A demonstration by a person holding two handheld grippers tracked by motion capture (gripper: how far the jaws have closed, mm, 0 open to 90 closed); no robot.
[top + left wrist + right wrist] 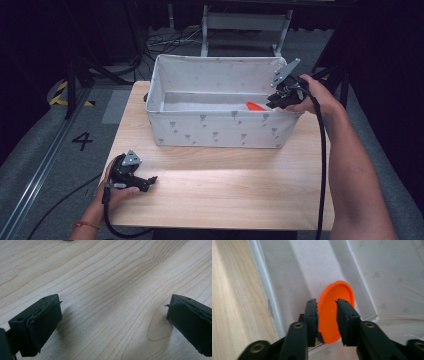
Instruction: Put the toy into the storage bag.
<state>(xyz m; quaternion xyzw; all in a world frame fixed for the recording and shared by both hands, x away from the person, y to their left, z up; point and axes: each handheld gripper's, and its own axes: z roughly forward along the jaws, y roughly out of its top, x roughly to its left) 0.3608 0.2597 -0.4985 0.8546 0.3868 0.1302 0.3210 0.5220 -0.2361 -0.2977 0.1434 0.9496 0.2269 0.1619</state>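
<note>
With the orange disc clamped by the right gripper, it should be lowered gently into the box, while the left gripper is rested open-jawed on the table.

**Around your work area**

Your wooden tabletop sits on grey carpeted floor. To your left, a black "4" is marked on that floor, with yellow-and-black hazard tape farther off beside a dark stand leg. Beyond the far edge you can see a pale metal frame and loose black cables trailing on the floor.
</note>
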